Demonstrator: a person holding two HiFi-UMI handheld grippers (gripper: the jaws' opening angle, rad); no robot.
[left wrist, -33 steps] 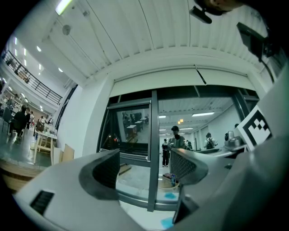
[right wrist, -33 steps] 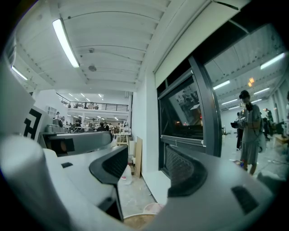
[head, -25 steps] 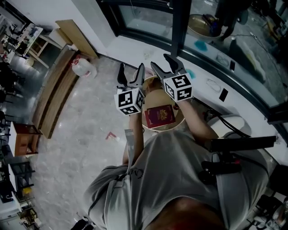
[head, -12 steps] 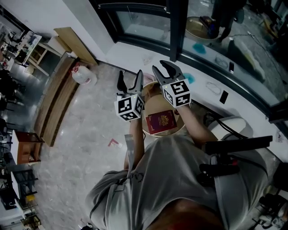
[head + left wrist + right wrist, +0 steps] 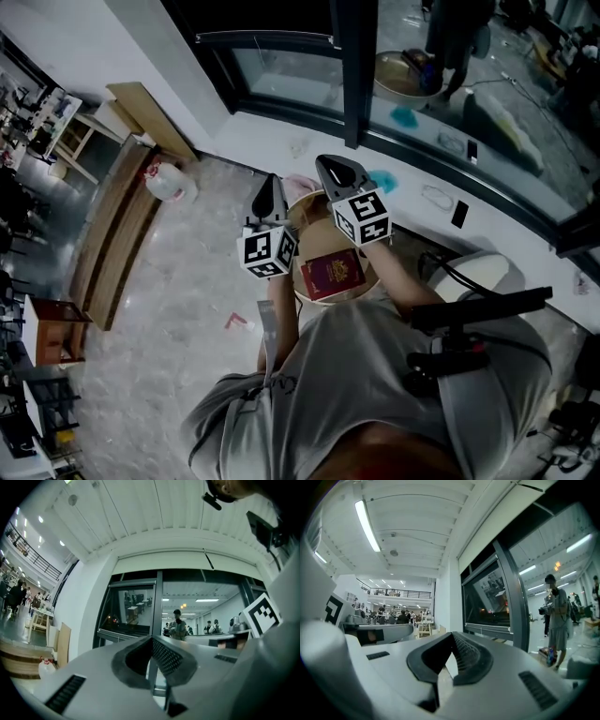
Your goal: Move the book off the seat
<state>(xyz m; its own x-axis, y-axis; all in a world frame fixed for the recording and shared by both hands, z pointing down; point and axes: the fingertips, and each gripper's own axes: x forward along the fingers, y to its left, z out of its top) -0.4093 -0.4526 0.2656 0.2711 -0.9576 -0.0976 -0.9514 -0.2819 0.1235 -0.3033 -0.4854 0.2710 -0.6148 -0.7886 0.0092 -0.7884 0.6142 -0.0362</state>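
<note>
On the round seat [image 5: 315, 217] lies the red book [image 5: 331, 275], at its near side. Left gripper [image 5: 269, 189] and right gripper [image 5: 330, 169] hover over its far edge, jaws just closed together, empty. A white jug [image 5: 167, 180] stands on the floor at far left.

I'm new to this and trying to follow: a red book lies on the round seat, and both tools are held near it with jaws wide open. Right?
Not open. In each gripper view, the left tool and right tool have just closed, jaws together with nothing between them. The red book does lie on the round seat.
</note>
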